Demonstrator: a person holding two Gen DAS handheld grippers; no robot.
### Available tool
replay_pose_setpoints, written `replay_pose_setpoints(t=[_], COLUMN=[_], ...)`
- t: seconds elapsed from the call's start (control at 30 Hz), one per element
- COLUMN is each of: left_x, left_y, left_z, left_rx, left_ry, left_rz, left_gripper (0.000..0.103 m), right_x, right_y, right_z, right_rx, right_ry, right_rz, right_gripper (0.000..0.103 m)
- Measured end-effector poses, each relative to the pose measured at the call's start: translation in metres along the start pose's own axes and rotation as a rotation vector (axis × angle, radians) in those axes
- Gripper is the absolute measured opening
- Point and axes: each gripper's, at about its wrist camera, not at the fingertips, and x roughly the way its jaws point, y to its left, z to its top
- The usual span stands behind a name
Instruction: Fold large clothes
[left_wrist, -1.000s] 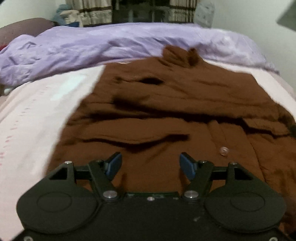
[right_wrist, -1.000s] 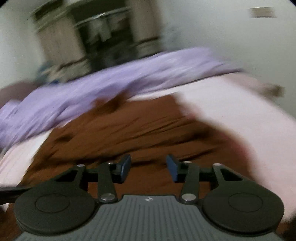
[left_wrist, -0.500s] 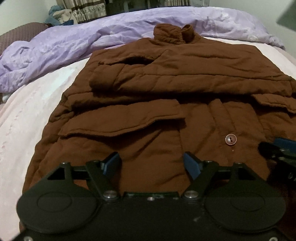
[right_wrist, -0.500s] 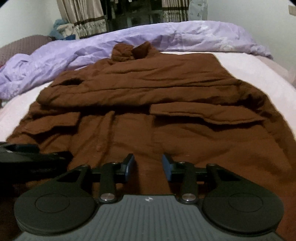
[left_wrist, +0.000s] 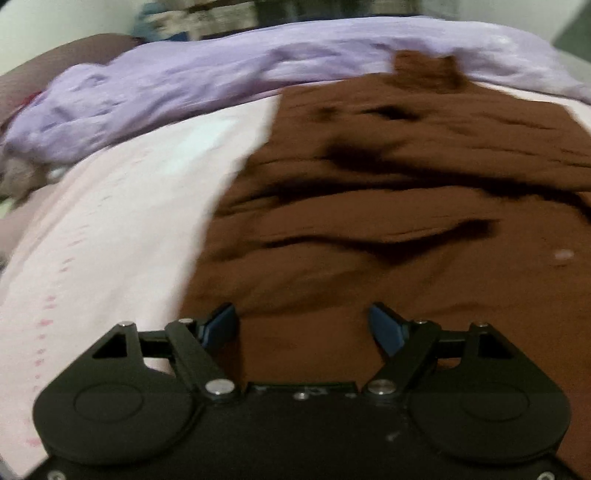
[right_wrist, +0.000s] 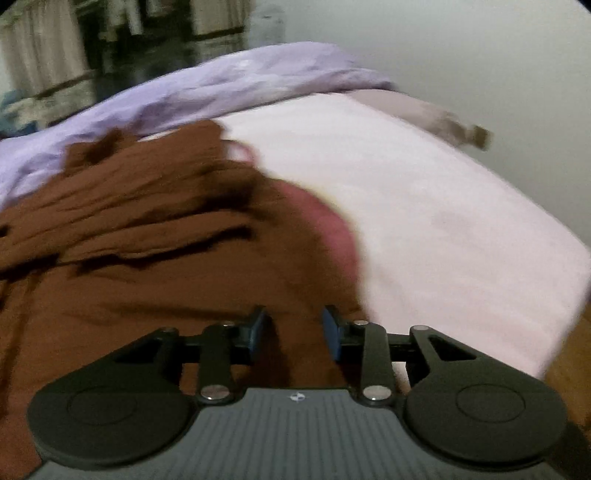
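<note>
A large brown padded jacket (left_wrist: 388, 221) lies spread on the pale pink bed sheet (left_wrist: 110, 229), collar toward the far end. It also shows in the right wrist view (right_wrist: 147, 258). My left gripper (left_wrist: 303, 325) is open and empty, low over the jacket's near left part by its left edge. My right gripper (right_wrist: 293, 328) is open with a narrower gap and empty, low over the jacket's near right part beside its right edge. Both views are motion-blurred.
A crumpled lilac duvet (left_wrist: 258, 77) lies across the far end of the bed, also in the right wrist view (right_wrist: 229, 85). The bed's right edge (right_wrist: 554, 332) drops to a wooden floor. A wall stands at the right; curtains and furniture at the back.
Both views have swung outward from the jacket's middle: the left gripper toward the jacket's left edge, the right toward its right edge. Neither gripper has taken hold of anything.
</note>
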Motion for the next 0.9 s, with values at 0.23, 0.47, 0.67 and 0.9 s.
replay_pose_setpoints(t=[0.23,0.47,0.67,0.9], left_x=[-0.004,-0.026,-0.003,0.091], left_y=[0.036,-0.023,-0.048,-0.062], left_z=[-0.008,0.046,0.113,0.149], left_rx=[-0.033,0.070,0.040,0.040], left_ry=[-0.062,-0.268,-0.408,-0.287], left_rz=[0.066,-0.073,-0.139,0.099], left_gripper=[0.081,0.080,0.080,0.080], right_x=[-0.003,-0.005,0.005,0.074], right_y=[0.001,0.096,0.159,0.175], right_z=[0.004,0.025,0.068,0.112], right_rx=[0.058,-0.087,-0.162,-0.159], right_ry=[-0.012,-0.083,-0.158,-0.203], right_rz=[-0.022,0.206,0.336,0.269], right_gripper=[0.043,0.043,0.046,0.048])
